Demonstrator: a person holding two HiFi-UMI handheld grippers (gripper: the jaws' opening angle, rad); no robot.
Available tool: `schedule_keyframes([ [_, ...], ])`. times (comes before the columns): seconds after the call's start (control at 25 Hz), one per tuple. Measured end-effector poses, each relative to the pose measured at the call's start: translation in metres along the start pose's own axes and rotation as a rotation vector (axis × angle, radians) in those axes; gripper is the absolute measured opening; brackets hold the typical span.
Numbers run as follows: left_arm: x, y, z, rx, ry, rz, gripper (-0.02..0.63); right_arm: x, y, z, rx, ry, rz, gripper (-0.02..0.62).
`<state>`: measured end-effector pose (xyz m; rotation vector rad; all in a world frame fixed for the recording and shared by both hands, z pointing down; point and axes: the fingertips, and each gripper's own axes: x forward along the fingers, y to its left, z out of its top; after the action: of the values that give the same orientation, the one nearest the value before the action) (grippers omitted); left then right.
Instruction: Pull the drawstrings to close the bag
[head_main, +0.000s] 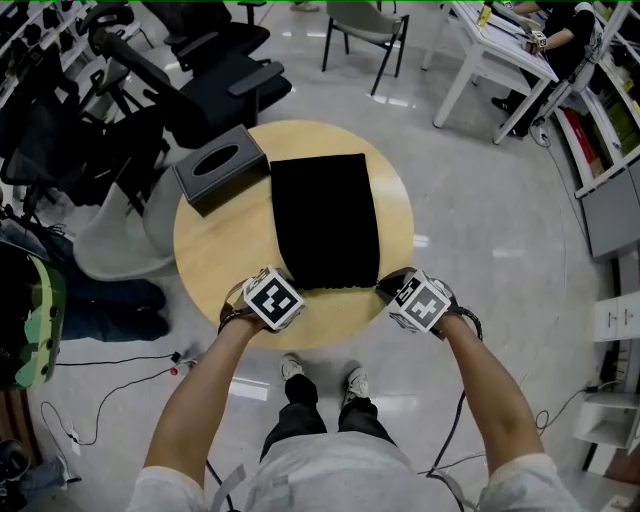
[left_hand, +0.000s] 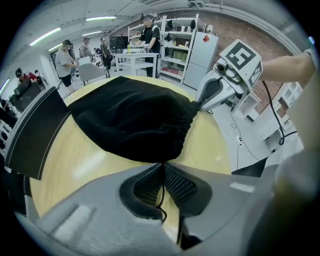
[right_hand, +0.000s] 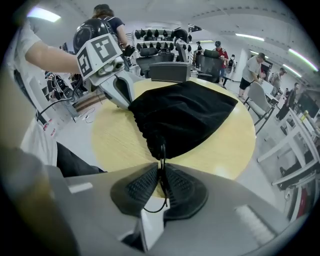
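A black drawstring bag (head_main: 326, 220) lies flat on the round wooden table (head_main: 220, 245), its gathered mouth toward me. My left gripper (head_main: 283, 283) sits at the mouth's left corner, shut on the thin black left drawstring (left_hand: 161, 185), which runs between its pads (left_hand: 145, 186). At the right corner my right gripper (head_main: 385, 287) is shut on the right drawstring (right_hand: 162, 172). The bag (left_hand: 132, 120) fills the middle of the left gripper view, with the right gripper (left_hand: 202, 104) at its far corner. In the right gripper view the bag (right_hand: 182, 115) shows with the left gripper (right_hand: 129, 106) beyond it.
A dark tissue box (head_main: 220, 167) stands on the table's left rear part. Office chairs (head_main: 200, 80) crowd the back left, a chair (head_main: 365, 30) and white desks (head_main: 500, 60) stand behind. Cables lie on the floor at the left.
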<state>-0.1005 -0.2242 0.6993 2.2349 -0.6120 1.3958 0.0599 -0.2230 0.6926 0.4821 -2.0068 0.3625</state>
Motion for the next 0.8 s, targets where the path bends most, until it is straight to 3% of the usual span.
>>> schedule_keyframes([
  [0.28,-0.002,-0.001,0.000,0.018,-0.017,0.024,0.008,-0.003,-0.001,0.001,0.047,-0.005,-0.041,0.012],
  [0.8,-0.056,0.026,0.036,0.045,-0.177,0.214,0.008,-0.035,-0.021,0.040,0.006,-0.116,-0.160,0.012],
])
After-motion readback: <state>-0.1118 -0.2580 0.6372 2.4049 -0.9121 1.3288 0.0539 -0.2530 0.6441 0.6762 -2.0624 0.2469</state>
